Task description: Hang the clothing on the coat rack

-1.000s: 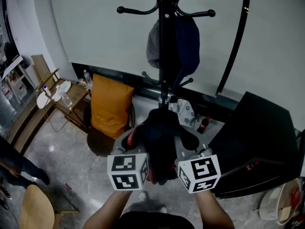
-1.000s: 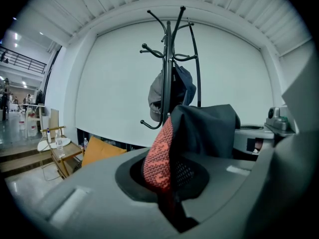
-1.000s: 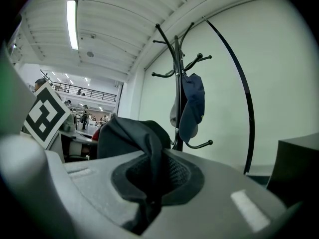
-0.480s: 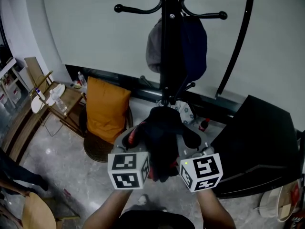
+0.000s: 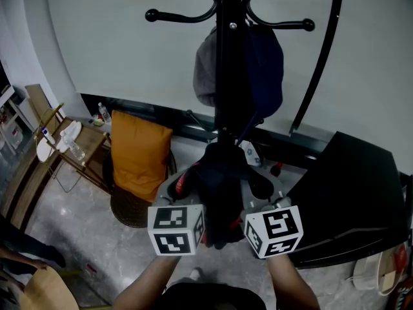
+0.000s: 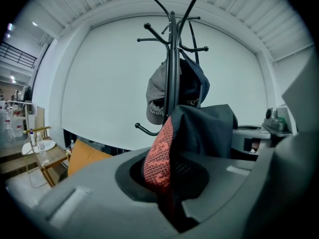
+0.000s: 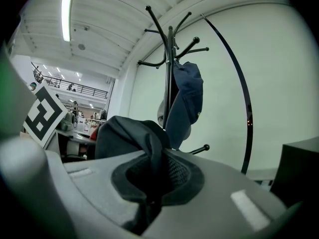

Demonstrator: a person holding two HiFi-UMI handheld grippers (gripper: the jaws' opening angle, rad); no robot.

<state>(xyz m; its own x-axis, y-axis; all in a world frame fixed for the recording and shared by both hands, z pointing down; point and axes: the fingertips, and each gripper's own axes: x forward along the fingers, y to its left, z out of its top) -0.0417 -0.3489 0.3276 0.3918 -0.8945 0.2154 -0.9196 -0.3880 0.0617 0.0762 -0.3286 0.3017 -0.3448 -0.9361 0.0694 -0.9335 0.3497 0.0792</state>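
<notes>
A dark garment with a red mesh panel (image 5: 219, 189) is bunched between both grippers, low in the head view. My left gripper (image 5: 188, 187) is shut on its red-edged side (image 6: 160, 156). My right gripper (image 5: 253, 189) is shut on its dark side (image 7: 134, 138). The black coat rack (image 5: 229, 57) stands straight ahead, close behind the garment. A grey cap (image 5: 206, 66) and a navy cap (image 5: 264, 63) hang on its lower hooks. The upper hooks (image 5: 177, 17) are bare. In the left gripper view the rack (image 6: 173, 63) rises just above the garment.
An orange cushion (image 5: 137, 152) sits on a round chair at left, beside a small wooden side table (image 5: 64, 144) with bottles. A black curved lamp pole (image 5: 319, 57) arcs at right above a black cabinet (image 5: 352, 192). A red-capped bottle (image 5: 276, 169) stands by the rack's base.
The view has drawn closer to the coat rack, which now looms larger and its hooks sit lower in the picture. Both grippers keep their hold on the garment.
</notes>
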